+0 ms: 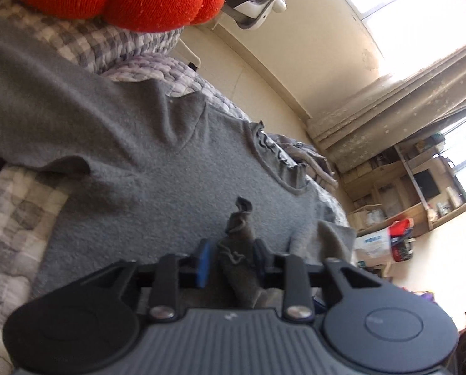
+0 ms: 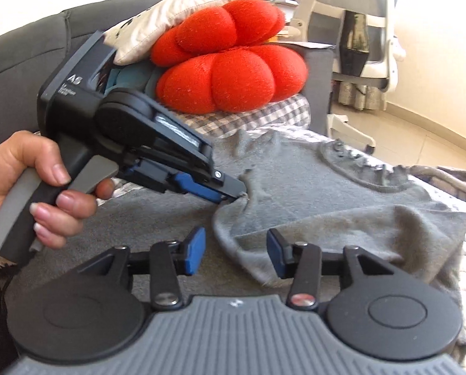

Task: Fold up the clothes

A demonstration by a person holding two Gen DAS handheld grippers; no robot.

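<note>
— Across the bed, below the red cushion [image 2: 230, 62], what lies there?

— A grey sweater [image 2: 311, 181], spread flat over a checked quilt [image 2: 264, 112]. Its ruffled neckline [image 2: 358, 168] sits to the right of the cushion in the right wrist view; in the left wrist view the same neckline is further from the cushion, toward the curtain side.

— And the left gripper [image 2: 237, 195]?

— The right wrist view shows it whole, from the side: a hand [image 2: 42, 187] around its grip, fingers on the grey trigger, the tips pinching a raised fold of the sweater just below the cushion. Its own camera shows what that side view hides: a bunched strip of grey knit [image 1: 237, 243] standing between the two blue pads [image 1: 203, 262], jaws partly closed, the cloth against the right pad. Whether both pads press it I cannot tell from there, but the side view shows the fabric pulled up at the tip.

— The right gripper [image 2: 233, 254]?

— Seen only in its own view. Jaws stand apart, about half wide, with a folded edge of the sweater lying between the pads and neither pad touching it.

— Anything else one view has alone?

— The left wrist view shows a curtain [image 1: 389, 115] and a wooden shelf [image 1: 405, 187] far from the cushion; the right wrist view shows a white office chair [image 2: 367, 31] just behind it.
</note>
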